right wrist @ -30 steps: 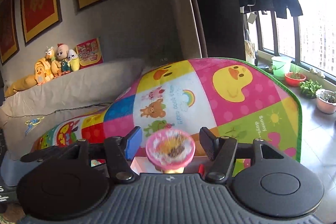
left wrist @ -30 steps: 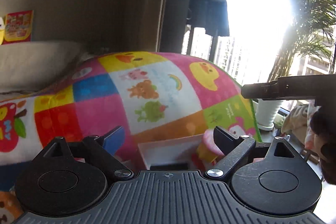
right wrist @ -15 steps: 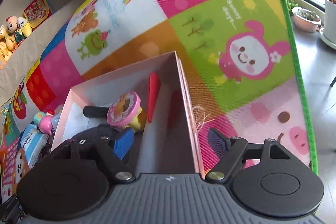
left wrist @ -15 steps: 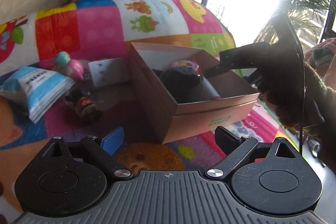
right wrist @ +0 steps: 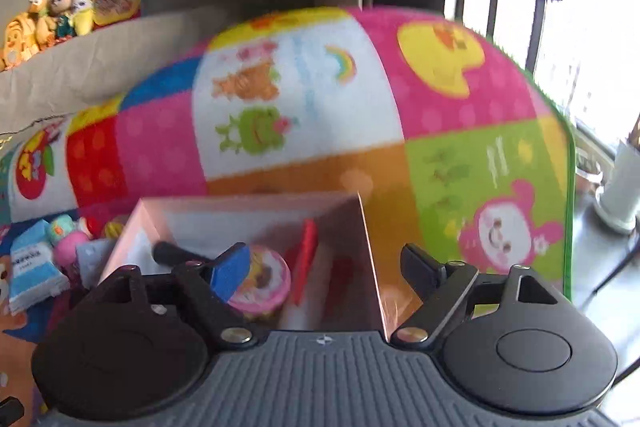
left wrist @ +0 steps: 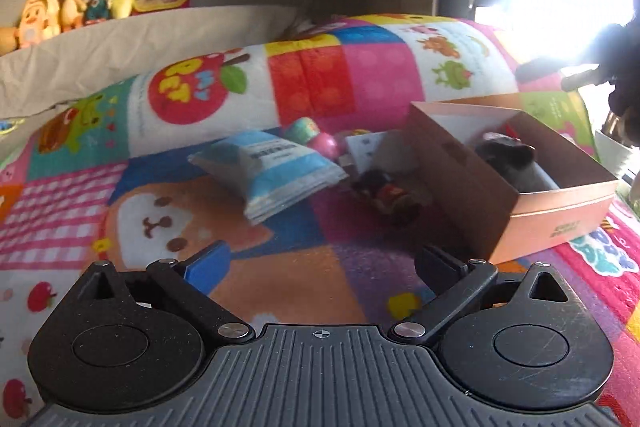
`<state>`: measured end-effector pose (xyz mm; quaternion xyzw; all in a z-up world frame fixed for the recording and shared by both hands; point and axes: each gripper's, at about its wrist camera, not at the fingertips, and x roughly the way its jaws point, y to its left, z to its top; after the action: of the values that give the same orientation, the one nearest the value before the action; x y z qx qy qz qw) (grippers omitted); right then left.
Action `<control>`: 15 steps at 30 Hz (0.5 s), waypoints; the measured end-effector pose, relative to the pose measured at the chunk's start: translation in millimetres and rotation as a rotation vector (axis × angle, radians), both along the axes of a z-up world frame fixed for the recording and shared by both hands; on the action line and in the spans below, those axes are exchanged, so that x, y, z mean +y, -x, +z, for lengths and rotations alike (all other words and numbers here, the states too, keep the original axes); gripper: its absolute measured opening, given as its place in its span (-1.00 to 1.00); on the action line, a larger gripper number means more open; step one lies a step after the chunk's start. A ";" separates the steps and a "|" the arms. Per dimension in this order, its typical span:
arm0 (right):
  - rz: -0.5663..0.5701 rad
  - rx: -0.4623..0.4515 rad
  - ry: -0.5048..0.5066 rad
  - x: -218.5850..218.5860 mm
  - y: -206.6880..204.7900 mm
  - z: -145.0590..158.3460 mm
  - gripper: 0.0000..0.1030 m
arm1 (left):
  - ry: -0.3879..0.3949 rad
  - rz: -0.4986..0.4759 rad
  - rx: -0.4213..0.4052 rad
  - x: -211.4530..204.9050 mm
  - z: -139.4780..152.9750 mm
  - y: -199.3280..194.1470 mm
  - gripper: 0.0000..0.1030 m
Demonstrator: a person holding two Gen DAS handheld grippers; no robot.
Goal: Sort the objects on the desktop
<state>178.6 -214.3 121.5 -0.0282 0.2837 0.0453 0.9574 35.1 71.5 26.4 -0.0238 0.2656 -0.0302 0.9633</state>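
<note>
A pink cardboard box [left wrist: 560, 203] stands on the play mat, right of my left gripper [left wrist: 323, 265]. Its jaws are opening, with only mat between them. Ahead of it lie a blue-and-white packet [left wrist: 276, 171], a small dark figurine [left wrist: 384, 191], a pink-and-teal egg toy [left wrist: 316, 135] and a white card [left wrist: 366, 146]. My right gripper [right wrist: 325, 269] hovers over the box [right wrist: 256, 209], its jaws opening with nothing held. A pink round toy [right wrist: 266, 279] lies in the box beside the blue finger pad [right wrist: 230, 271], next to a red piece [right wrist: 306, 259] and a black handle [right wrist: 176, 254].
The colourful mat [left wrist: 200, 211] curls up behind the objects against a grey cushion [left wrist: 160, 39]. Plush toys [left wrist: 68, 7] sit on the ledge. The hand with the right gripper [left wrist: 568, 75] shows above the box. A white pot [right wrist: 620, 187] stands by the window.
The right gripper held the pink round toy a second ago; the toy now lies in the box and the jaws stand wider. The left gripper sank and swung left towards the loose objects.
</note>
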 end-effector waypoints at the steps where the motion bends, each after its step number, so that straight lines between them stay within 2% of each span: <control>1: 0.051 -0.008 -0.001 13.8 -0.2 7.9 0.66 | 0.016 0.020 0.006 4.7 -2.0 -1.7 0.97; 3: 0.160 0.030 -0.012 47.2 -8.3 15.8 0.63 | 0.056 0.046 0.013 14.4 -6.0 -2.6 0.97; 4: 0.198 0.075 -0.018 64.1 -16.6 15.2 0.42 | 0.075 0.048 0.013 17.8 -6.7 -2.1 0.97; 5: 0.227 0.128 -0.018 81.3 -26.8 12.3 0.00 | 0.091 0.047 0.003 19.9 -6.7 -0.3 0.97; 7: 0.260 0.235 -0.016 116.0 -50.5 0.5 -0.33 | 0.111 0.045 -0.012 22.9 -7.5 2.4 0.97; 10: 0.255 0.312 0.017 155.7 -81.2 -18.7 -0.34 | 0.130 0.046 -0.023 23.6 -8.4 4.0 0.97; 15: 0.198 0.316 0.170 199.4 -115.9 -52.7 -0.34 | 0.148 0.042 -0.032 24.4 -8.4 5.5 0.97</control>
<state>294.5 -14.9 68.8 -0.1289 0.4290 0.1190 0.8861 29.6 95.9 18.0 -0.1003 0.2467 -0.0298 0.9634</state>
